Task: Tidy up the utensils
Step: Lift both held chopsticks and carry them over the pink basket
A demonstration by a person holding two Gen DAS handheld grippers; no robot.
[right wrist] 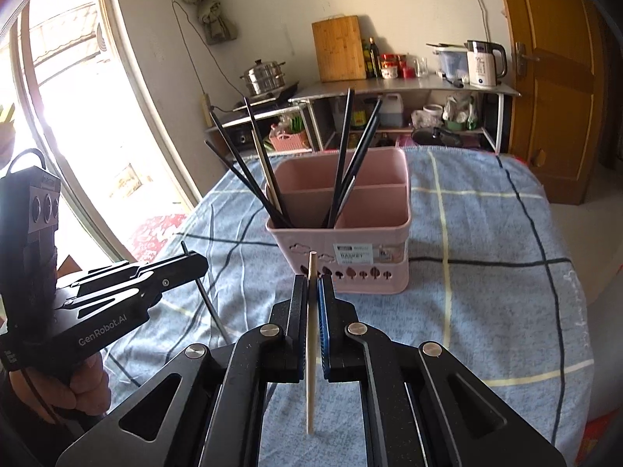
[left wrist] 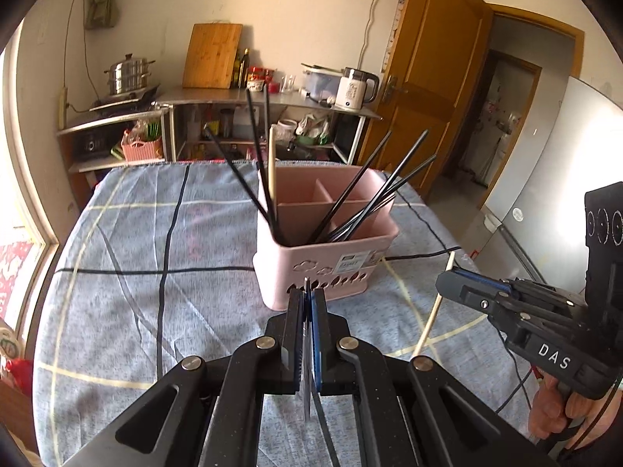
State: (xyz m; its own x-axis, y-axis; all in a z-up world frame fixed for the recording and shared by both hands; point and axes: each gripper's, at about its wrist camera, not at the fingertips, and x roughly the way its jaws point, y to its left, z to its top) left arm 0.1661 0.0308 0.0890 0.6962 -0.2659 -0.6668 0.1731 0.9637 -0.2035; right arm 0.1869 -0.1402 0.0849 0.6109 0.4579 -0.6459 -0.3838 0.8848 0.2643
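A pink utensil holder [left wrist: 327,272] [right wrist: 346,268] stands on the blue checked tablecloth [left wrist: 155,233]. Several black chopsticks [left wrist: 350,202] and one wooden chopstick [left wrist: 271,163] lean in its compartments. My left gripper [left wrist: 307,294] is shut on a black chopstick [left wrist: 307,404] held upright, just in front of the holder. In the right wrist view that gripper [right wrist: 202,262] shows at the left with the black chopstick [right wrist: 212,307] hanging below it. My right gripper [right wrist: 311,278] is shut on a wooden chopstick [right wrist: 309,401]. The left wrist view has it [left wrist: 442,284] at the right, the wooden chopstick [left wrist: 432,315] slanting down.
A thin black cable [left wrist: 117,271] crosses the cloth left of the holder. Behind the table stand metal shelves [left wrist: 272,97] with a kettle [left wrist: 356,89], a cutting board [left wrist: 212,56] and a steamer pot [left wrist: 128,74]. A wooden door [left wrist: 428,78] is at the right, a bright window [right wrist: 78,97] at the left.
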